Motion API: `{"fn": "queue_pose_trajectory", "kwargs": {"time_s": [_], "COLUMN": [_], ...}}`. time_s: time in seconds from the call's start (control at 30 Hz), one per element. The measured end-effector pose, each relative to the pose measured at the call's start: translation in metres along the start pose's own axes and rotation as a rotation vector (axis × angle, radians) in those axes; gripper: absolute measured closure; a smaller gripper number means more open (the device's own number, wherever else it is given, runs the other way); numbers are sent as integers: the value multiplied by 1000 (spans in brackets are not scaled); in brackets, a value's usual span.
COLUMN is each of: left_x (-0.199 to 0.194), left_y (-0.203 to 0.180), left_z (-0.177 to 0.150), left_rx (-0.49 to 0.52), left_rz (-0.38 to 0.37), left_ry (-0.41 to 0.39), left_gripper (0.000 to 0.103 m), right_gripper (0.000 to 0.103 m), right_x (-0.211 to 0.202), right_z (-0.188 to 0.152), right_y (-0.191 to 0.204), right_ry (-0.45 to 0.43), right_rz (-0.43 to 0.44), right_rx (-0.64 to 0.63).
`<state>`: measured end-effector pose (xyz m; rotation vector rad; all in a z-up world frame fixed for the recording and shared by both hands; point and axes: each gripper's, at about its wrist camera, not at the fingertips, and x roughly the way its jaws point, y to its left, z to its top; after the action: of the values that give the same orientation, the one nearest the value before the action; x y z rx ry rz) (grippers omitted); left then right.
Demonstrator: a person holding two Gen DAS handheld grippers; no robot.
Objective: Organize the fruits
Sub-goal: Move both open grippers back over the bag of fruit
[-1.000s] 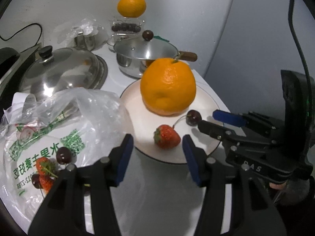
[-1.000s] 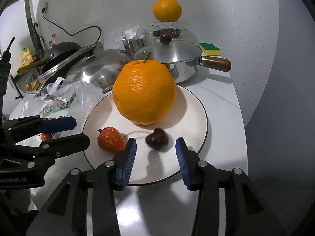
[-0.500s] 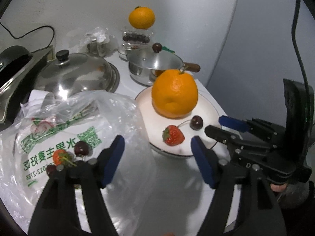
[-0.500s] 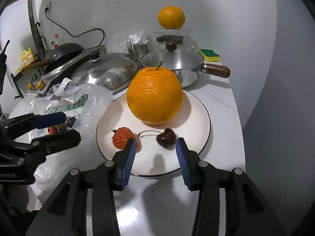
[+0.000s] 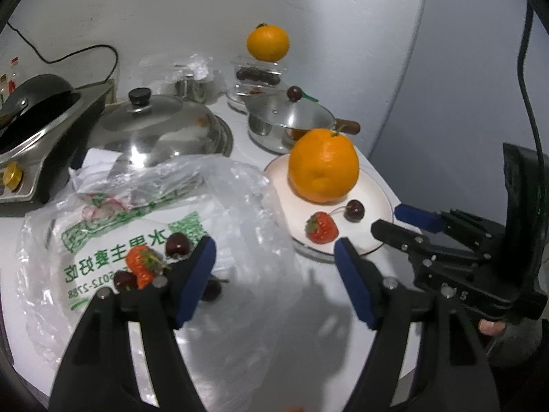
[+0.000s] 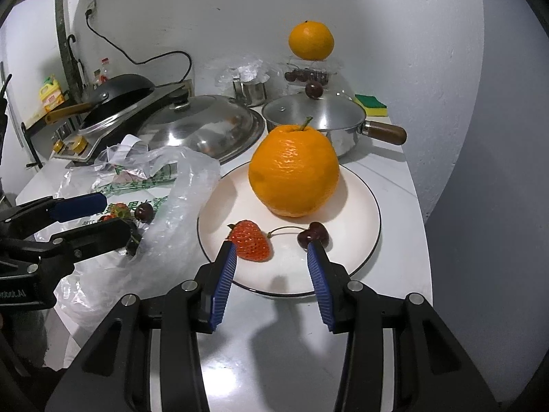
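Left hand-held gripper point(image 5: 274, 261): yours, released, empty, poised over plastic bag point(image 5: 240, 206) holding loose fruit. Right hand-held gripper point(image 6: 271, 257): released, empty, before plate point(image 6: 363, 202) with orange point(image 6: 293, 171), strawberry point(image 6: 250, 240), cherry point(image 6: 314, 235), likely sorted.

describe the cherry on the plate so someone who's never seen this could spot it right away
Find the white plate with the big orange on it. In front of the orange lie two small fruits; the cherry is the dark, glossy round one with a thin curved stem, to the right of the bright red strawberry.
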<state>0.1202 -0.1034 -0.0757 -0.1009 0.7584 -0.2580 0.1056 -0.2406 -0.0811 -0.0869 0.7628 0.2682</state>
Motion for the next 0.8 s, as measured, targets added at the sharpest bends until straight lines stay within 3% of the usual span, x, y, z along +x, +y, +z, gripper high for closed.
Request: {"fn": "queue_pose_trajectory", "kwargs": {"time_s": [0.13, 0.8], "left_x": [-8, -45], "left_y": [10, 81], "left_z": [-2, -29], "left_rx": [-14, -99], "left_rz": [8, 95], "left_ry": [-11, -36], "left_gripper": [30, 30], "right_gripper": [51, 51], "right_x": [-4, 3], "right_z": [1, 9], "right_y": [10, 79], "right_ry": [-7, -1], "right_rz": [-1, 42], "right_rx": [-6, -67]}}
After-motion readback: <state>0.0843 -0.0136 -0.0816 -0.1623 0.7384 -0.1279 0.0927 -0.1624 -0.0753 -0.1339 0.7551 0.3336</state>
